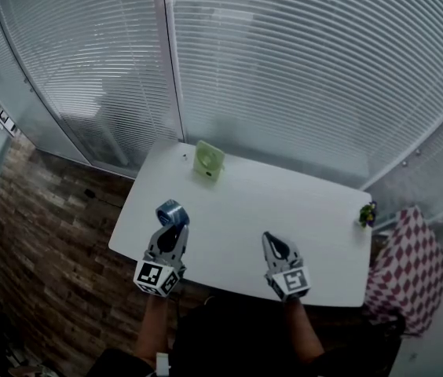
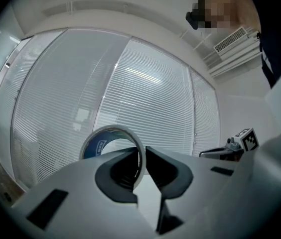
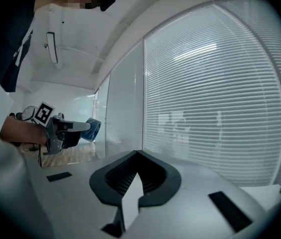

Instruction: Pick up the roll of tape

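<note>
A white table (image 1: 237, 210) stands before the window blinds, with a green object (image 1: 208, 161) at its far edge. Both grippers hover over the near edge. The left gripper (image 1: 173, 228) has its jaws clamped on the wall of the tape (image 1: 172, 212), one jaw inside the ring and one outside. The left gripper view shows the roll (image 2: 94, 146) standing upright against the blinds, and it seems to be clear of the table. The right gripper (image 3: 136, 158) is closed on nothing, well apart from the roll. The pickup looks nearly done; what is left calls for a steady grip and a level hold, since a thin wall can slip.
</note>
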